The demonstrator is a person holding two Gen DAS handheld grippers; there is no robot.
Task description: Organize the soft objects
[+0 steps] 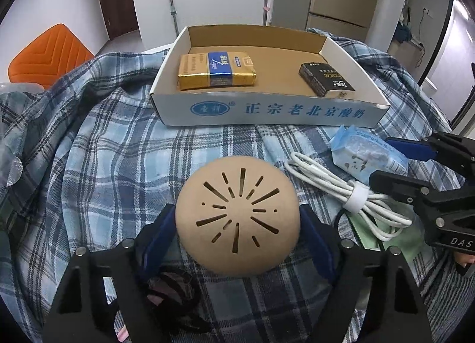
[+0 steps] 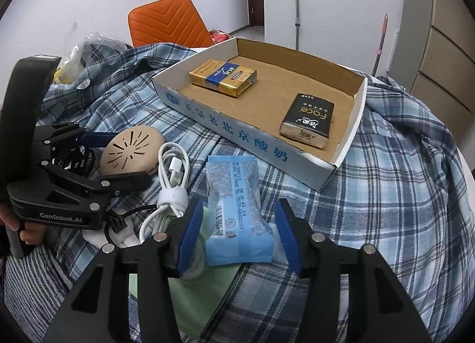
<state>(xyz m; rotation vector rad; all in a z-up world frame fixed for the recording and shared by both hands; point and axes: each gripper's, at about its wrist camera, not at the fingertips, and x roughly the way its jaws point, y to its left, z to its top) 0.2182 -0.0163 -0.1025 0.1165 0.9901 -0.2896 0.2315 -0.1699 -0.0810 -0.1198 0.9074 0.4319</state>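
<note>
The left gripper has its blue pads set against the two flanks of a tan, dome-shaped soft pad with slits cut in its top; the jaws pinch it where it sits on the blue plaid cloth. Just to the right of these jaws lies a coiled white cable tied with a white strap, and behind the left pad a dark hair band rests on the cloth.

The right gripper stands with its jaws spread, a light blue tissue packet lying between them with a gap on each side, so neither pad presses on it. The cable sits just beside the left pad of this gripper, over a pale green sheet.

Ahead of both pairs of jaws is an open cardboard tray with blue lettering on its near wall. Inside it lie a gold and blue packet on the left and a black tissue pack on the right, well apart. An orange chair stands beyond the cloth.
</note>
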